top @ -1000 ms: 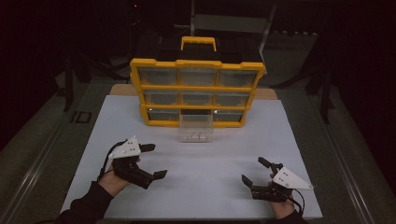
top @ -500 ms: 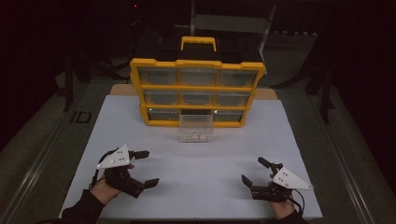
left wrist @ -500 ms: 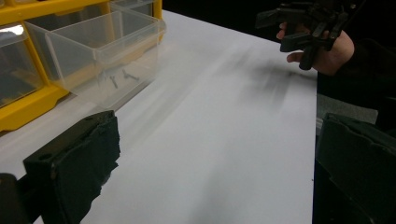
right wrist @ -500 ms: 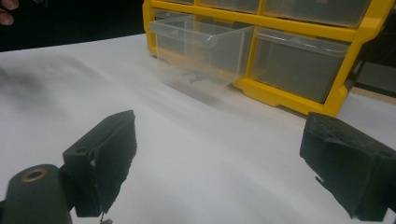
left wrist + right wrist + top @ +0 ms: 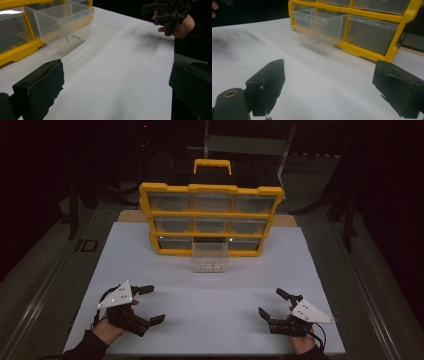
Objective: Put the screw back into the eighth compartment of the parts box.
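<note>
On the white table (image 5: 210, 305) the yellow organizer (image 5: 211, 220) stands with its clear drawer (image 5: 210, 257) pulled out of the bottom middle slot, small screws (image 5: 209, 267) inside, while the left gripper (image 5: 150, 304) and right gripper (image 5: 270, 302) rest wide apart and empty near the front edge, nothing yet grasped.

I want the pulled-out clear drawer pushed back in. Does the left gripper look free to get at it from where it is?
Probably yes. The left gripper is open, and bare white table lies between it and the drawer; the right gripper sits well aside.
</note>
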Tool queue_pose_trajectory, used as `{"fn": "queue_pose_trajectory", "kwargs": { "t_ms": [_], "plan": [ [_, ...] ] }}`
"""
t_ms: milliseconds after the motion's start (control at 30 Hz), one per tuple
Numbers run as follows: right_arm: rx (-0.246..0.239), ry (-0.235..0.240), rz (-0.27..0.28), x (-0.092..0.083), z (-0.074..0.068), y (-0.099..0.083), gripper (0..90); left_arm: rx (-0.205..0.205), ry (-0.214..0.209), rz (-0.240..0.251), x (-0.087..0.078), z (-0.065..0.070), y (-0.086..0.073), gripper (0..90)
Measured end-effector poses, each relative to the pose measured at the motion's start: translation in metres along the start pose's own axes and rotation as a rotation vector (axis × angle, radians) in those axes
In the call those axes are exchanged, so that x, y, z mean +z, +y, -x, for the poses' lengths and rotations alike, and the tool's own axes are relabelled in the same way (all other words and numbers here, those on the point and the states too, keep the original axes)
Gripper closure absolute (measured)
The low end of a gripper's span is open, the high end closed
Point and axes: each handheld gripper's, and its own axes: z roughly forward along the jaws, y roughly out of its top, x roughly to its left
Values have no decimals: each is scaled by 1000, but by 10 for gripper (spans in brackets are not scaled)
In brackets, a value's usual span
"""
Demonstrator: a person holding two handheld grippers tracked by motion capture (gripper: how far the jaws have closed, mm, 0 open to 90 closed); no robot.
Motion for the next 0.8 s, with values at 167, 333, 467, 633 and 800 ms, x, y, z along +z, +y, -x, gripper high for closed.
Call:
{"fn": "queue_pose_trajectory", "kwargs": {
  "t_ms": [167,333,467,633,800],
  "plan": [
    [-1,2,2,1,0,0,110,4,10,0,-1,-1,-10,0],
    [-2,3,1,1,-1,0,110,-1,20,2,-1,-2,-19,0],
    [1,4,-1,1,0,-1,110,-18,38,15,0,-2,-26,0],
    [4,4,-2,1,0,-1,110,-36,75,30,-1,-3,-35,0],
    [3,6,-2,1,0,-1,110,-55,134,45,-4,-5,-40,0]
  ]
}}
